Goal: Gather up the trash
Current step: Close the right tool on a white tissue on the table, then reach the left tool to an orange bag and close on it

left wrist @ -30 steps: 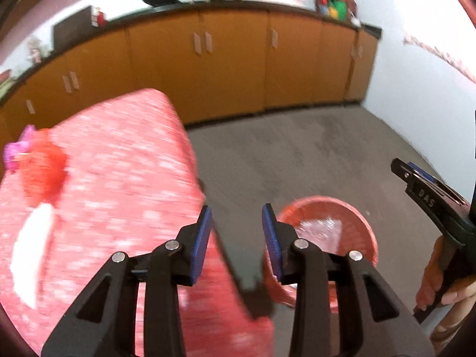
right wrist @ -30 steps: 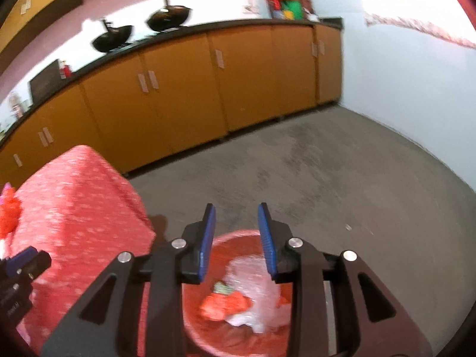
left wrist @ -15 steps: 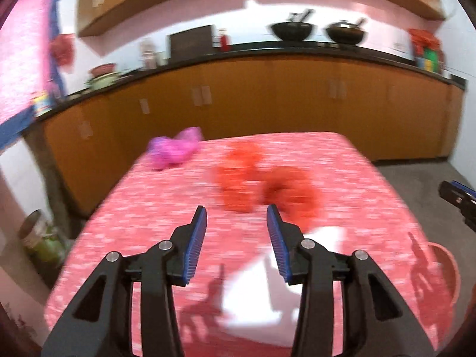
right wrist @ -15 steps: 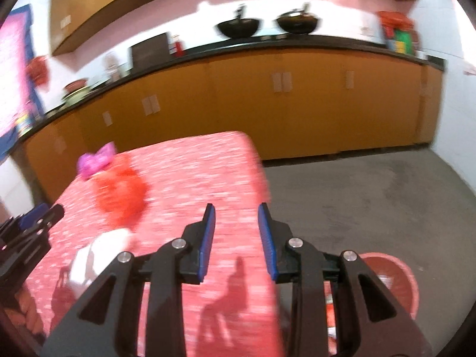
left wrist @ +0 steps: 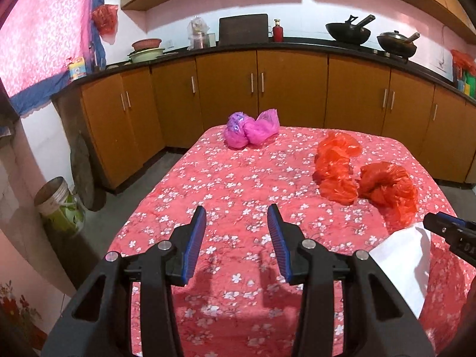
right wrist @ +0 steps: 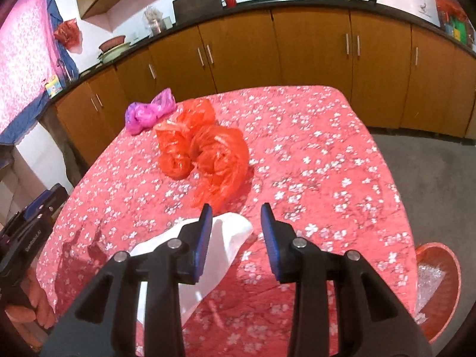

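A table under a red flowered cloth [left wrist: 238,175] carries the trash. A pink-purple plastic bag [left wrist: 250,129] [right wrist: 148,114] lies at its far edge. Two crumpled orange-red bags [left wrist: 336,163] [left wrist: 386,187] lie on the right; in the right wrist view they show as one heap [right wrist: 208,154]. A white sheet [left wrist: 401,261] [right wrist: 229,235] lies near the front. My left gripper [left wrist: 236,217] hovers open over bare cloth. My right gripper [right wrist: 235,217] hangs just above the white sheet, its jaws opening with nothing between them.
A red basket [right wrist: 443,267] with clear plastic in it stands on the floor to the table's right. Brown cabinets [left wrist: 261,89] under a black counter with pans run behind. A lidded bucket [left wrist: 56,202] stands on the floor at the left.
Both grippers have swung left from above the red floor basket to face the table. The bags and the white sheet now lie ahead of them. Both jaws stand a little wider.
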### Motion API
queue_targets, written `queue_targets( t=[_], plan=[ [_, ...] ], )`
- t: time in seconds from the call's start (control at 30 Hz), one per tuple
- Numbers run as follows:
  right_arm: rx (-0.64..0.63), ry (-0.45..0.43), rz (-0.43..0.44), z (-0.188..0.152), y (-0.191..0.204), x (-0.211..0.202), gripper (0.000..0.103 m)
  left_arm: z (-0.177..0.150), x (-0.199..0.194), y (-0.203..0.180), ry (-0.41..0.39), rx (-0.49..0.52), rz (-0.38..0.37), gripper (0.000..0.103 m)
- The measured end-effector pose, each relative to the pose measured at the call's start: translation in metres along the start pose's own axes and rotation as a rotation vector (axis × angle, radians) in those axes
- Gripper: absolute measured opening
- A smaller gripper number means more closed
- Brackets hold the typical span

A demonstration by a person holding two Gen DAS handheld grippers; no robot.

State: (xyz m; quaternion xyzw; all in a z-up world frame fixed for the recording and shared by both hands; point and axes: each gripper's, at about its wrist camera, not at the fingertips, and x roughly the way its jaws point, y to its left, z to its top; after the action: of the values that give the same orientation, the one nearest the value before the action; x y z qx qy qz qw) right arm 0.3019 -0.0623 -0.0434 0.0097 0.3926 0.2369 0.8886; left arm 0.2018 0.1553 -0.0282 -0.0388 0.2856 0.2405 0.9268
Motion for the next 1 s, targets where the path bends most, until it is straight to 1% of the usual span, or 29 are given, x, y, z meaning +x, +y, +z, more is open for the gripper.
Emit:
queue_targets(
  t=[0.17,0.27,0.33,0.37,0.4,0.57,0.8,1.0],
  plan=[
    [-0.025,0.042,0.002,-0.001,0.005,0.011,0.034,-0.001,0.001,0.002,0.004,-0.008,-0.011,0.044],
    [-0.032,0.051,-0.004,-0.003,0.005,0.015,0.028,-0.001,0.0,0.001,0.002,-0.002,-0.016,0.044],
    [-0.033,0.058,-0.009,-0.003,0.005,0.017,0.013,-0.002,-0.001,-0.001,0.001,0.005,-0.019,0.044],
    [-0.036,0.059,-0.013,-0.003,0.005,0.018,0.01,-0.002,-0.001,-0.002,0.001,0.008,-0.019,0.044],
    [-0.044,0.058,-0.021,-0.004,0.005,0.019,0.003,-0.002,-0.001,-0.003,0.001,0.009,-0.02,0.044],
    [-0.055,0.02,-0.064,0.0,0.003,0.013,0.002,-0.003,0.001,-0.004,0.011,0.008,-0.019,0.044],
    [-0.011,-0.04,-0.158,0.019,-0.02,0.008,0.002,-0.004,0.003,-0.004,0.019,0.01,-0.02,0.044],
    [-0.004,-0.076,-0.204,0.032,-0.027,0.007,0.002,-0.003,0.007,-0.008,0.032,0.011,-0.027,0.044]
  ],
)
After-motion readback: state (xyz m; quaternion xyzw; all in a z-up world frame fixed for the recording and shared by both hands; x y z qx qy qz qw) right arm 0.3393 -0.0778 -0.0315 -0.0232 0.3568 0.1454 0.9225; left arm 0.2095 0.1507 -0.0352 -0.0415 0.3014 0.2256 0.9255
